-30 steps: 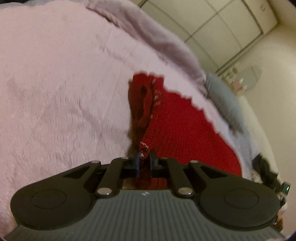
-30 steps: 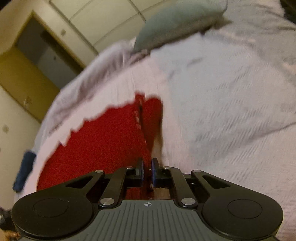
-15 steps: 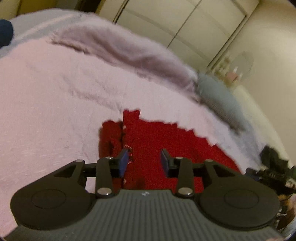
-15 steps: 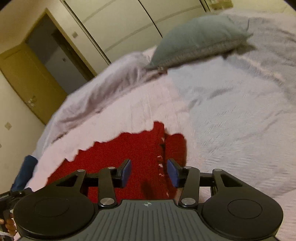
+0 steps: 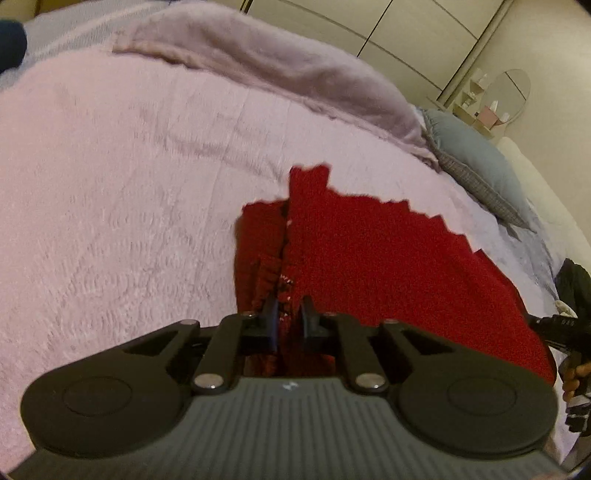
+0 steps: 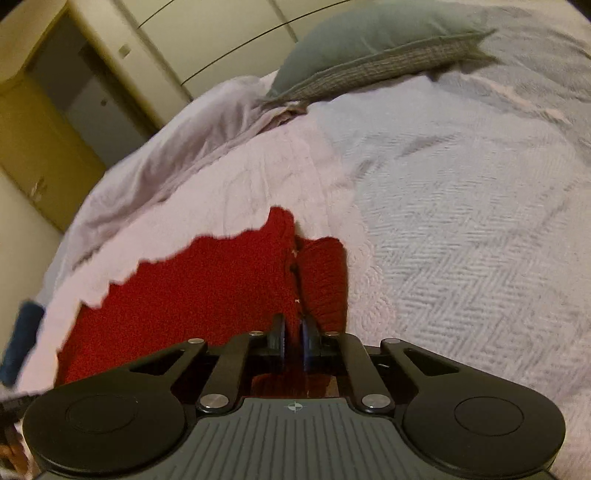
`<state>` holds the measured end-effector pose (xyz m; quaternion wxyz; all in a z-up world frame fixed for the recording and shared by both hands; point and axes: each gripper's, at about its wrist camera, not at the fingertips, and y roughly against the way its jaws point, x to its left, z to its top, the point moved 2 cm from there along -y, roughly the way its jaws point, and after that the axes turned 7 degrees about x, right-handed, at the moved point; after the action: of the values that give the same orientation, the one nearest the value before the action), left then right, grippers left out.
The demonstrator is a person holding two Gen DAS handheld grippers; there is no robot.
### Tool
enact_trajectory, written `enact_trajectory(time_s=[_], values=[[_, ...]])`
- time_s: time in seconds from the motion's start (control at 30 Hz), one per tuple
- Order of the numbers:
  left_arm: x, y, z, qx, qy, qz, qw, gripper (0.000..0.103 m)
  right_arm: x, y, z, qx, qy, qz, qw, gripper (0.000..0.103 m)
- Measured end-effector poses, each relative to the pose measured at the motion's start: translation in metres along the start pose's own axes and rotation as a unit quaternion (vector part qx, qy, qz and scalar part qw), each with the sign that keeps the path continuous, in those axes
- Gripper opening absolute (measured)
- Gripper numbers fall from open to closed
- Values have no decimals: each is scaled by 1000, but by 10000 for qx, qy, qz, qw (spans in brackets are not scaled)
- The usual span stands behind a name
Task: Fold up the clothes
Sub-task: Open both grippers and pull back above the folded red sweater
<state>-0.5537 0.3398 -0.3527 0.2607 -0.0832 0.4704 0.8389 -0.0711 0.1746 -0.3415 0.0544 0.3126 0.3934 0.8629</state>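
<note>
A red knit garment (image 5: pixel 388 254) lies spread flat on the pink blanket (image 5: pixel 110 221), with a narrow flap folded along its left side. My left gripper (image 5: pixel 289 314) is shut on the garment's near edge at that fold, red fabric pinched between its fingers. In the right wrist view the same garment (image 6: pixel 192 291) spreads to the left, its folded flap on the right side. My right gripper (image 6: pixel 293 332) is shut on the near edge there, fabric between its fingers.
A grey-blue pillow (image 6: pixel 369 40) and a bunched mauve blanket (image 5: pixel 277 66) lie at the far side of the bed. A grey herringbone bedspread (image 6: pixel 461 221) stretches right. Wardrobe doors (image 5: pixel 406 33) and an oval mirror (image 5: pixel 506 92) stand behind. A hand (image 5: pixel 576 373) shows at the right edge.
Both grippers were shut one second ago, opened and lifted back half a second ago, and have now come down and shut on the garment's near edge again.
</note>
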Motion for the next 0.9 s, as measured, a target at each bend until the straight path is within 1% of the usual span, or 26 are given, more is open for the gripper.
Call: enact_trajectory(time_s=[0.03, 0.1, 0.2, 0.23, 0.27, 0.3, 0.33, 0.37, 0.4, 0.43, 0.47, 0.5, 0.53, 0.57, 0.6, 0.63, 0.73, 0.8, 0.83, 0.9], values=[[-3, 9, 2, -115, 10, 26, 9999, 13, 2, 7, 1, -70, -59, -9, 10000, 7], [-9, 27, 5, -415, 17, 108, 9991, 15, 10, 25, -2, -308, -34, -39, 9995, 15], [-29, 41, 3, -549, -118, 28, 9984, 16, 27, 52, -11, -709, 119, -62, 9974, 23], [-37, 46, 2, -585, -167, -3, 9981, 16, 33, 54, -16, -711, 183, 25, 9973, 29], [-45, 41, -1, -475, -263, -68, 9985, 17, 38, 52, -22, -616, 265, 100, 9977, 32], [-49, 31, -5, -269, -344, -24, 9990, 19, 41, 46, -27, -458, 349, 84, 9983, 32], [-52, 20, -10, -48, -417, 52, 9991, 20, 41, 36, -32, -294, 399, -78, 9987, 32], [-50, 9, -14, 128, -354, 259, 9990, 19, 39, 30, -35, -185, 385, -205, 9989, 32], [-45, -3, -17, 292, -254, 500, 9980, 10, 33, 29, -37, -194, 228, -257, 9992, 32], [-44, 0, -18, 293, -103, 531, 9981, 8, 28, 29, -38, -204, 71, -308, 9993, 32], [-44, 5, -19, 251, 62, 506, 9984, 8, 24, 32, -39, -220, -107, -315, 9992, 32], [-49, 15, -20, 208, 82, 524, 9984, 15, 25, 43, -41, -256, -245, -257, 9990, 32], [-56, 25, -21, 165, 65, 553, 9983, 22, 31, 55, -44, -303, -197, -276, 9990, 34], [-65, 37, -24, 97, -24, 642, 9979, 25, 37, 67, -48, -353, -133, -326, 9988, 45], [-74, 47, -29, 58, -122, 756, 9970, 29, 45, 78, -55, -408, -35, -441, 9982, 52], [-83, 57, -34, 29, -217, 872, 9959, 30, 53, 88, -62, -462, 63, -556, 9974, 61], [-110, 86, -62, -12, -497, 1164, 9920, 38, 79, 113, -92, -459, 330, -890, 9944, 63], [-124, 105, -84, -44, -659, 1375, 9883, 39, 92, 124, -117, -355, 431, -1088, 9925, 63], [-130, 114, -96, -59, -746, 1467, 9863, 41, 96, 129, -127, -341, 471, -1089, 9923, 63], [-139, 130, -116, -103, -870, 1594, 9833, 42, 103, 139, -148, -313, 549, -1091, 9920, 63]])
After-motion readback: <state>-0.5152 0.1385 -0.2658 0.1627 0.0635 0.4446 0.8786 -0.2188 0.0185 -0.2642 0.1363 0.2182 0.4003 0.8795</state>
